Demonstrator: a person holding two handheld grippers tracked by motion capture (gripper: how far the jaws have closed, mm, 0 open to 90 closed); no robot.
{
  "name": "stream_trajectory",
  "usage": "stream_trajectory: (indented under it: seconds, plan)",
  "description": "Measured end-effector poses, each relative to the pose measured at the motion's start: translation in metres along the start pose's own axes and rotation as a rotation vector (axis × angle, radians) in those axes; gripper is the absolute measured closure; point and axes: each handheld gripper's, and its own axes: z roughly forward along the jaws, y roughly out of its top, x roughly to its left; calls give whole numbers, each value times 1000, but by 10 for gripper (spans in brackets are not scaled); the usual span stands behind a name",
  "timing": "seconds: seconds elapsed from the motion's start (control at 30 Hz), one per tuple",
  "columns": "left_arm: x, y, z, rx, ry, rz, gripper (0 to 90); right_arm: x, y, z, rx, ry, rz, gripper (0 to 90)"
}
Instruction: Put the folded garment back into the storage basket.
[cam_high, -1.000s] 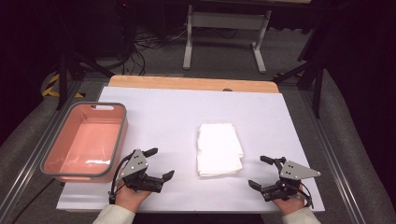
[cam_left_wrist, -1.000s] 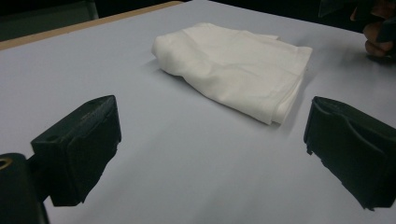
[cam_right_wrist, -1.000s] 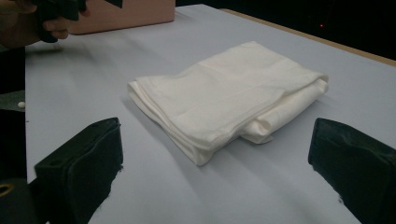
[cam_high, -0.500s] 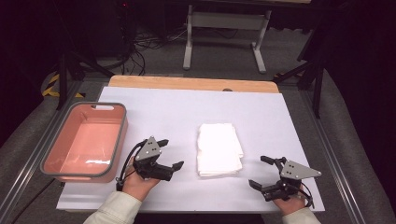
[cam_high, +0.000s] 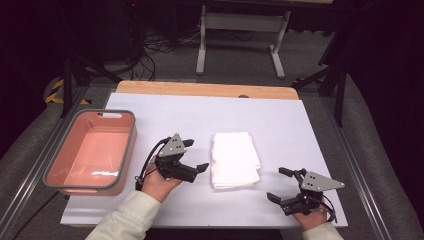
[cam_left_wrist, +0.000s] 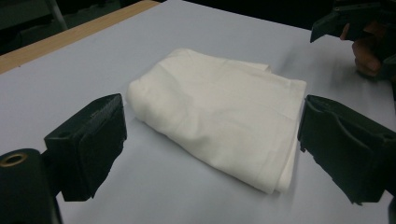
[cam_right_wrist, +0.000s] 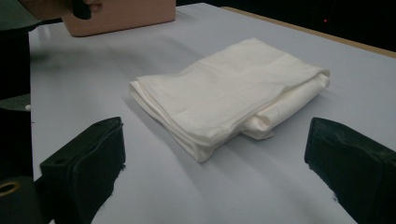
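Clearly we face a folded white cloth (cam_high: 235, 159) lying mid-tabletop (cam_high: 300, 125) between our left hand-held gripper (cam_high: 195, 155) and right hand-held gripper (cam_high: 280, 184), both spread wide and empty. Soft and light, it will likely sag; we'd pinch a layered edge.

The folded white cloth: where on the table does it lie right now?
In the high view the folded white cloth lies mid-table, between the left gripper and right gripper, right of the pink bin.
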Motion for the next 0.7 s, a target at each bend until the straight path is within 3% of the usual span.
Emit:
stream_trajectory:
  seconds: [0.33, 0.43, 0.53, 0.7]
  plan:
    - [5, 21, 21, 41, -6, 68, 85, -2, -1, 0, 0, 13, 15, 67]
    - [6, 23, 25, 42, -20, 52, 85, -2, -1, 0, 4, 16, 16, 69]
    - [10, 25, 27, -6, -71, -16, 80, -2, -1, 0, 5, 18, 16, 69]
    - [9, 28, 37, 6, -51, -1, 80, -2, -1, 0, 11, 20, 18, 73]
